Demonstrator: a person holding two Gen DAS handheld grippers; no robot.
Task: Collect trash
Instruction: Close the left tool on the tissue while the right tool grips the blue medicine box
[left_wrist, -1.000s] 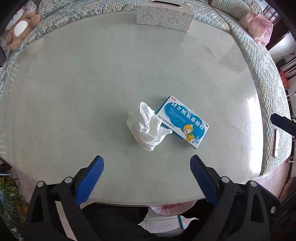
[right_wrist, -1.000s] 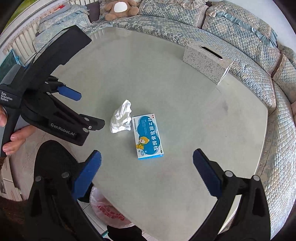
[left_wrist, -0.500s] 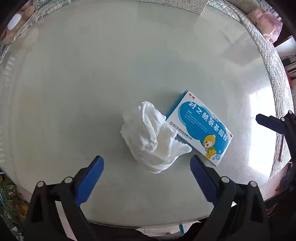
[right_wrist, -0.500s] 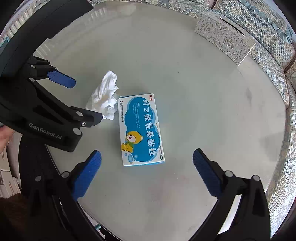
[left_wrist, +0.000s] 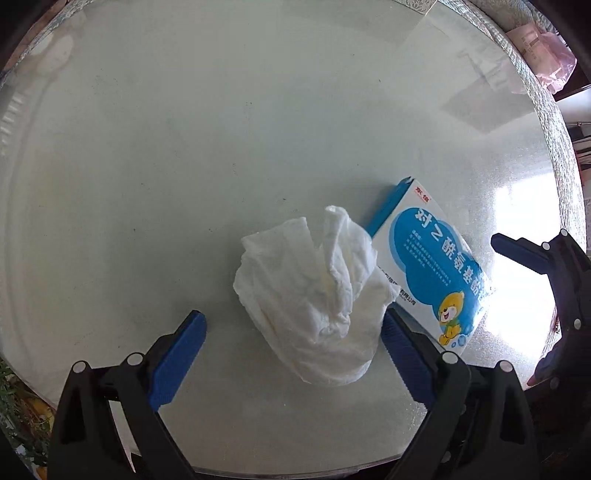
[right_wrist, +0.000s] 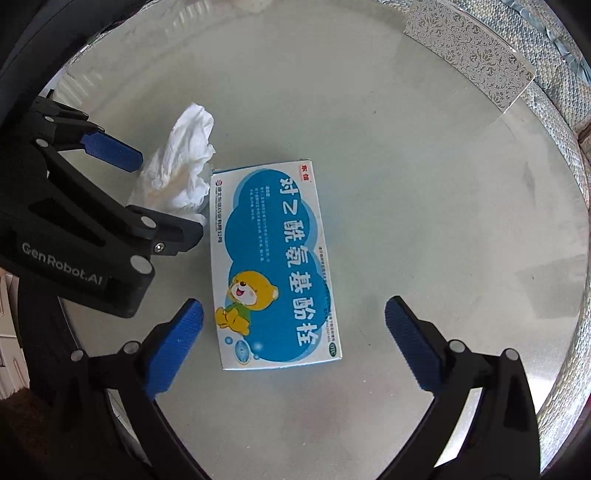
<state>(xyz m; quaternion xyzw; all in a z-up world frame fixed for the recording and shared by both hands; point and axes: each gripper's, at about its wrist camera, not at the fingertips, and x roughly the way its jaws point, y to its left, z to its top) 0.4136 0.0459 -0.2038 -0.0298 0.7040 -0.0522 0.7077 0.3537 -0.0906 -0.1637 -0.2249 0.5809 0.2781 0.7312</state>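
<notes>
Both grippers spread over the trash — nothing pinched yet.

On the glass tabletop (left_wrist: 184, 147), the medicine box (right_wrist: 273, 266) lies flat between the right gripper (right_wrist: 293, 325)'s wide-apart fingers, and the crumpled tissue (left_wrist: 314, 295) touches its edge, sitting between the left gripper (left_wrist: 291, 332)'s open fingers, its right finger close against the tissue. Risks, as I judge them: the flat box may skate on the smooth glass rather than lift, and closing on the tissue could snag the box's corner — or the two grippers could knock together, being so near.

Both wrist views close above table (left_wrist: 184, 147), looking down, sharing tissue (left_wrist: 317, 291) and box (right_wrist: 271, 269)
</notes>
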